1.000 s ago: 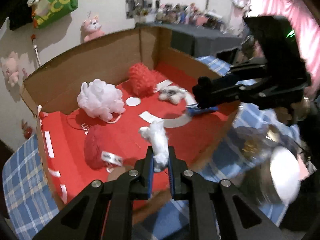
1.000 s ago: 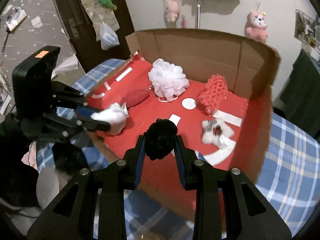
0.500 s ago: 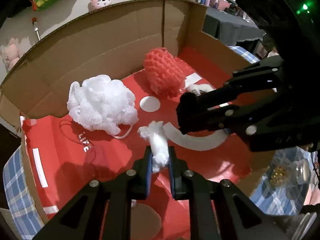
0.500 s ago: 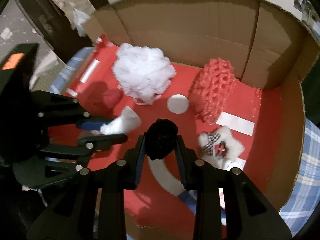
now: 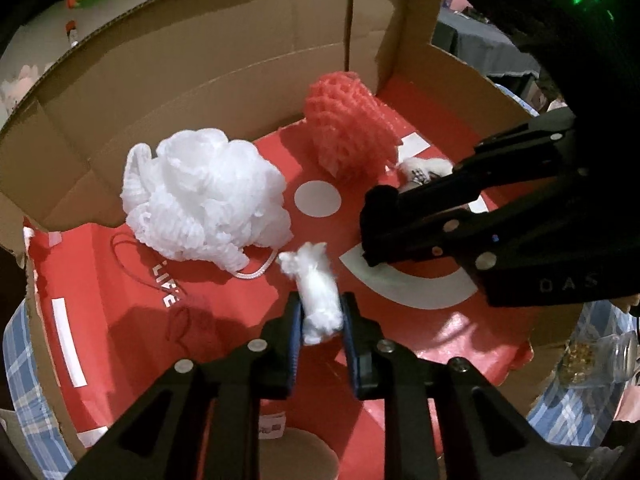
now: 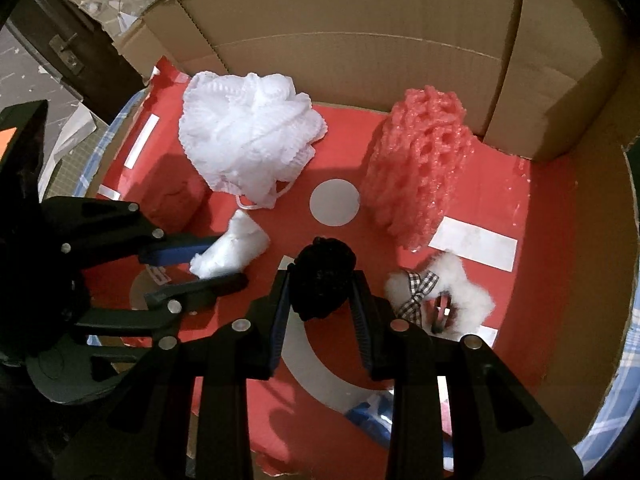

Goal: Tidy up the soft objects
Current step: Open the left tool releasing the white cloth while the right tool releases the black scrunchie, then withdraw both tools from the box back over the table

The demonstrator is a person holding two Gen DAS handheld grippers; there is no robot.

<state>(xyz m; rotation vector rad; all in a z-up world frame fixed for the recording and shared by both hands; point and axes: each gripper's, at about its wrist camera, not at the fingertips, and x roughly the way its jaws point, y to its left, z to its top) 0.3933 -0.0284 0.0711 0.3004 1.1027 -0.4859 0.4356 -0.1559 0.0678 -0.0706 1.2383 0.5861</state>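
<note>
The left tool [image 5: 320, 320] grips a white fluff wad [image 5: 318, 300], the right tool [image 6: 322, 288] a black pom-pom [image 6: 322, 276]. Both hang over the cardboard box [image 6: 360, 32], its red floor directly beneath, ready for release.

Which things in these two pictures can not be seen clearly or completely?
- Black fluffy pom-pom: in the left wrist view the right gripper hides it.
- Small white plush with checked bow: mostly behind that gripper in the left view.
- Dark red soft lump: shadowed, partly behind the left gripper, right view.
</note>
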